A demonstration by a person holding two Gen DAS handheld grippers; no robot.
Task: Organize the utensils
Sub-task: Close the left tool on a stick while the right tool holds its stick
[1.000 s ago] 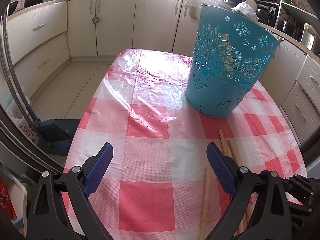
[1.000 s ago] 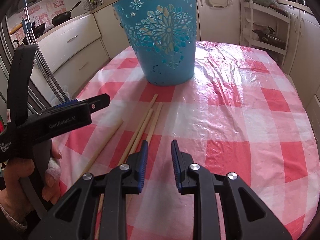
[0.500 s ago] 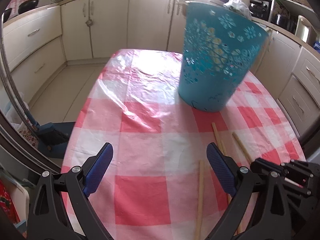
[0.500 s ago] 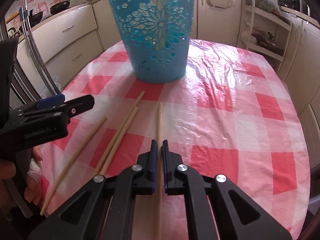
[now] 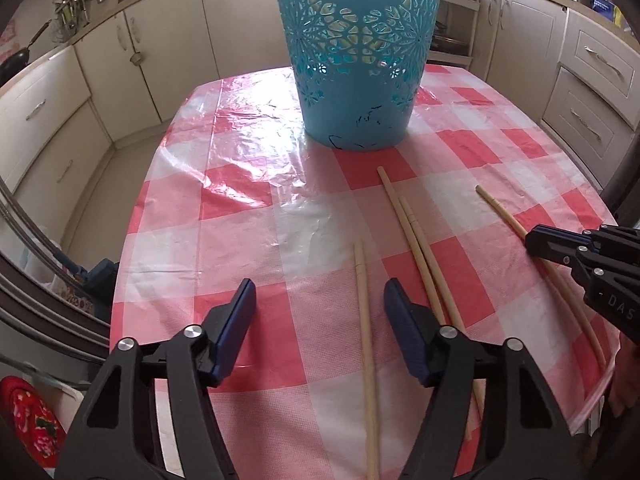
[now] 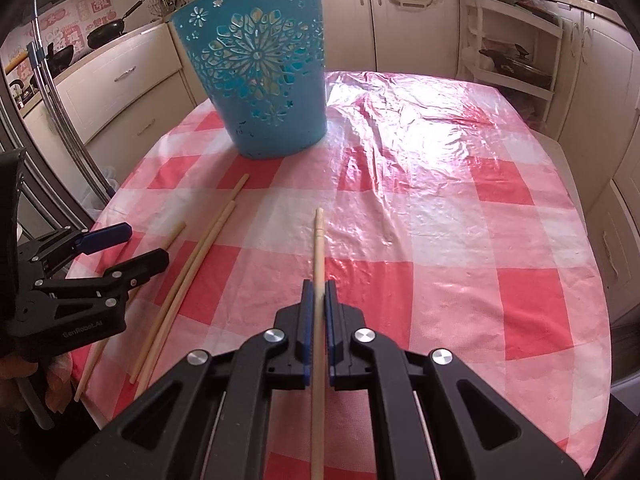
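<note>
Several wooden chopsticks lie on the red-and-white checked tablecloth (image 5: 248, 200) in front of a tall teal cut-out basket (image 5: 356, 60) (image 6: 260, 72). My left gripper (image 5: 320, 312) (image 6: 140, 245) hangs over the near left of the table. Its jaws are closing around a single chopstick (image 5: 362, 300), which lies nearer the right finger, and the pads do not touch it. A pair of chopsticks (image 5: 416, 232) (image 6: 200, 252) lies just right of it. My right gripper (image 6: 319, 300) (image 5: 536, 240) is shut on another chopstick (image 6: 319, 240) (image 5: 500, 208), whose tip points toward the basket.
Cream kitchen cabinets (image 5: 160, 40) ring the table. The cloth's edge (image 5: 132, 240) drops to the floor on the left. A white shelf rack (image 6: 516, 52) stands behind the table's far right. A hand (image 6: 16, 368) holds the left gripper.
My right gripper shut on one chopstick and drew it to the right, away from the others. My left gripper shifted right over a single chopstick, rolled, and its jaws narrowed.
</note>
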